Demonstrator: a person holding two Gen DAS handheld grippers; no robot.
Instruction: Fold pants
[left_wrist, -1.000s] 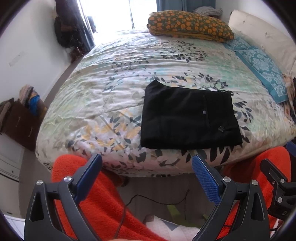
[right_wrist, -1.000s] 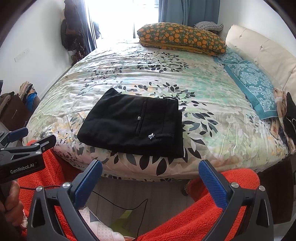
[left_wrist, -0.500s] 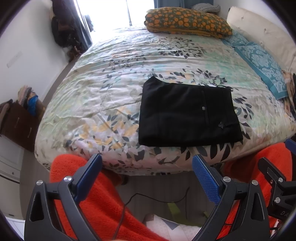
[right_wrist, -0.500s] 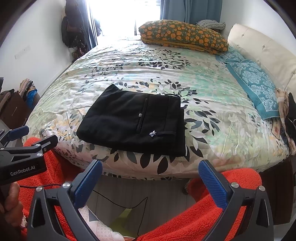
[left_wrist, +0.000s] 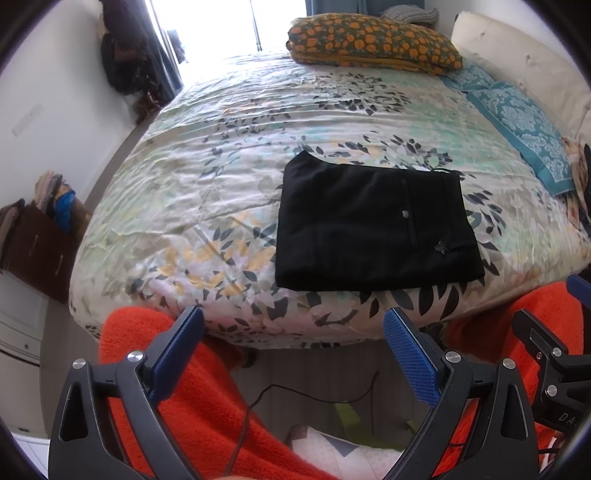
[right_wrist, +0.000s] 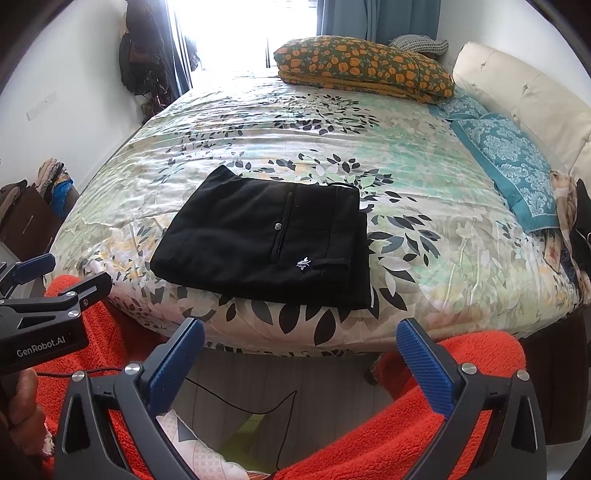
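The black pants (left_wrist: 373, 229) lie folded into a flat rectangle near the front edge of the bed; they also show in the right wrist view (right_wrist: 269, 240), with a button and a small white logo on top. My left gripper (left_wrist: 293, 336) is open and empty, held off the bed's front edge, below the pants. My right gripper (right_wrist: 299, 350) is open and empty, also off the front edge. The left gripper shows at the left edge of the right wrist view (right_wrist: 55, 291).
The bed (right_wrist: 424, 177) has a floral cover. An orange patterned pillow (right_wrist: 362, 66) lies at the far end, a teal pillow (right_wrist: 509, 158) at the right. Orange fleece-clad legs (left_wrist: 192, 398) and a cable on the floor (right_wrist: 236, 402) are below. A dark cabinet (left_wrist: 33, 247) stands left.
Both grippers have drifted slightly, so the bed and pants sit a little lower in view. The pants have not moved.
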